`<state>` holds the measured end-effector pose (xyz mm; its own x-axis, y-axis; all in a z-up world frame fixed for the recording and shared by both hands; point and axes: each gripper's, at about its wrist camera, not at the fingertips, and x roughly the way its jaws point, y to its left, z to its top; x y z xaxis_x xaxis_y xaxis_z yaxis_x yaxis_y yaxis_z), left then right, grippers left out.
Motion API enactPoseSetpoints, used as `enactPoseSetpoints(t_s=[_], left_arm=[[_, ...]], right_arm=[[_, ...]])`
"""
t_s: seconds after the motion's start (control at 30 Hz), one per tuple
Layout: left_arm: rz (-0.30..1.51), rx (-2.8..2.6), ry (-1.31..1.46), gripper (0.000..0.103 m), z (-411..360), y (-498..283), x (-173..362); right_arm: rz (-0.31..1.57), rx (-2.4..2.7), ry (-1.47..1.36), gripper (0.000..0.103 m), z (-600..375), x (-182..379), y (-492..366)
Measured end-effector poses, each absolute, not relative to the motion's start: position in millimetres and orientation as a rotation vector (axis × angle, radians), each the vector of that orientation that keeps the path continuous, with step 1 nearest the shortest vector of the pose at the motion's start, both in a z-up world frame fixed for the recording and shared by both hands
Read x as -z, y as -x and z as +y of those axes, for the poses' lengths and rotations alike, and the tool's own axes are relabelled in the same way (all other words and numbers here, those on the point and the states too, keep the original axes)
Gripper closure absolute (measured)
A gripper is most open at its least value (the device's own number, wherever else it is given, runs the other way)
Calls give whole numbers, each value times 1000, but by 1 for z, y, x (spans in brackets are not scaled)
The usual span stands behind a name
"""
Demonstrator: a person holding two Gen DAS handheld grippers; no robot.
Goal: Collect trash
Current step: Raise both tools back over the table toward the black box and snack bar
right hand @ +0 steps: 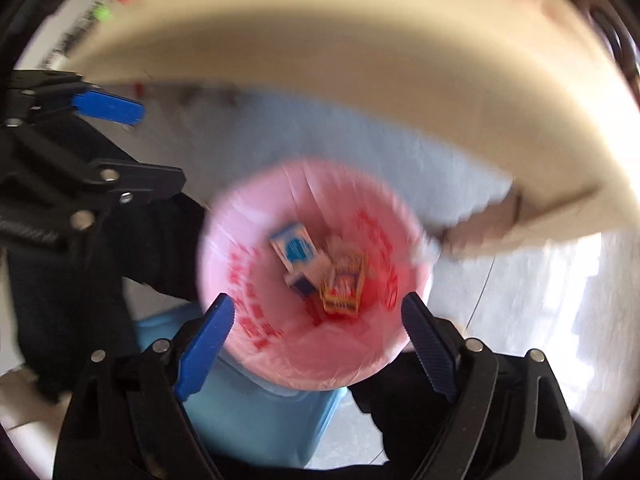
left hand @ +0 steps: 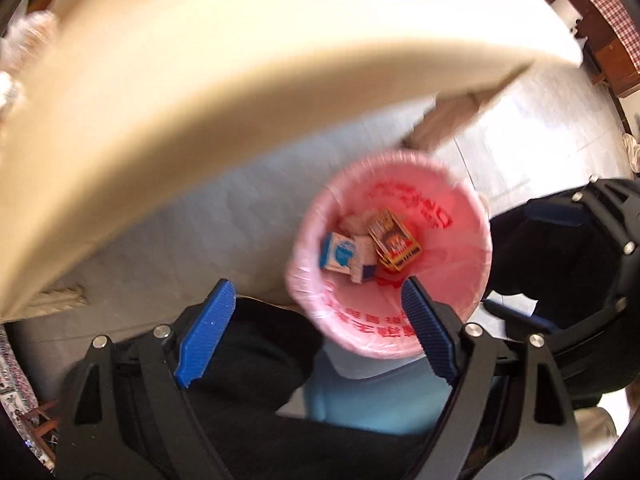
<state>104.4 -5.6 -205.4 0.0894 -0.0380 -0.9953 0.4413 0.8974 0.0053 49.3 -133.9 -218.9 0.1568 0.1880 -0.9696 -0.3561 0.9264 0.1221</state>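
Observation:
A bin lined with a pink plastic bag [left hand: 460,200] stands on the floor beside a cream table; it also shows in the right wrist view [right hand: 248,216]. Inside lie a blue and white box [left hand: 340,254] [right hand: 294,248] and a red and yellow packet [left hand: 394,240] [right hand: 344,286]. My left gripper [left hand: 316,324] is open and empty above the bin's near rim. My right gripper [right hand: 316,332] is open and empty above the bin. The left gripper also shows at the left of the right wrist view [right hand: 108,108]. The right gripper shows at the right of the left wrist view [left hand: 560,216].
The cream table top [left hand: 200,100] [right hand: 360,100] overhangs the far side of the bin. A light blue stool or box [left hand: 380,396] [right hand: 256,420] sits below the bin. Pale tiled floor [left hand: 520,140] lies to the right. Both views are motion blurred.

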Motion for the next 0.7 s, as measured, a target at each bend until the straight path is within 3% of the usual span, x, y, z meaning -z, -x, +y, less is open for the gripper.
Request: enactPoseSetpoints(t_s=[0.1,0.4,0.7], left_arm=[[1384,338,-351,14,5,-117,150],[1240,380,-273,11,7,-169,6],[1224,368,-261,11,4,-220,-50]], right_arm=[[1259,-454,180,9,-135,154,-62],[1100,-585,64,7,-161,13,-136],[949,-553,37,7,-203,-85,-217]])
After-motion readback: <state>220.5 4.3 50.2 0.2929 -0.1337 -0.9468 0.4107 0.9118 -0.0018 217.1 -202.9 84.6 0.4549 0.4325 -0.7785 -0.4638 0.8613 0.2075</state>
